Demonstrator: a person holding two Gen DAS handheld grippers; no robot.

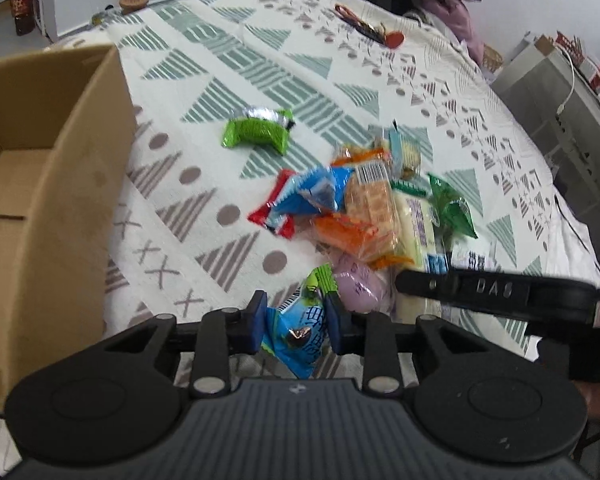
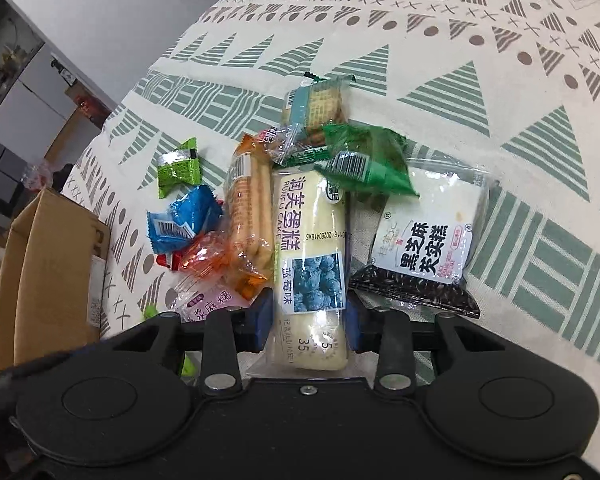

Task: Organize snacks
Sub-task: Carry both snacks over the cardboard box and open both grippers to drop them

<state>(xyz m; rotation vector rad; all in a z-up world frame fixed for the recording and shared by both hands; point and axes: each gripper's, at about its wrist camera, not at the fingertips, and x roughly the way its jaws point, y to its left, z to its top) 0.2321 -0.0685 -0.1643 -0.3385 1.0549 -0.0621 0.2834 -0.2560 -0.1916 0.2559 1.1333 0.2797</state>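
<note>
Cream cloth (image 1: pixel 340 80) printed with striped green and grey triangles, grey dots; plain brown cardboard box (image 1: pixel 60 184); lime-green packet (image 1: pixel 256 132); blue-and-white cake wrapper (image 2: pixel 310 240).

Home, prob. a living/dining rm: patterned tablecloth (image 1: pixel 260 60) over the table, cardboard box (image 1: pixel 40 200) at its left edge, white cabinets (image 2: pixel 32 92) & shelf unit (image 1: pixel 560 120) along walls.

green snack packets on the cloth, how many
2 clear: a light green packet apart at the pile's left, a dark green packet atop the pile's far side. Others may hide underneath.
</note>
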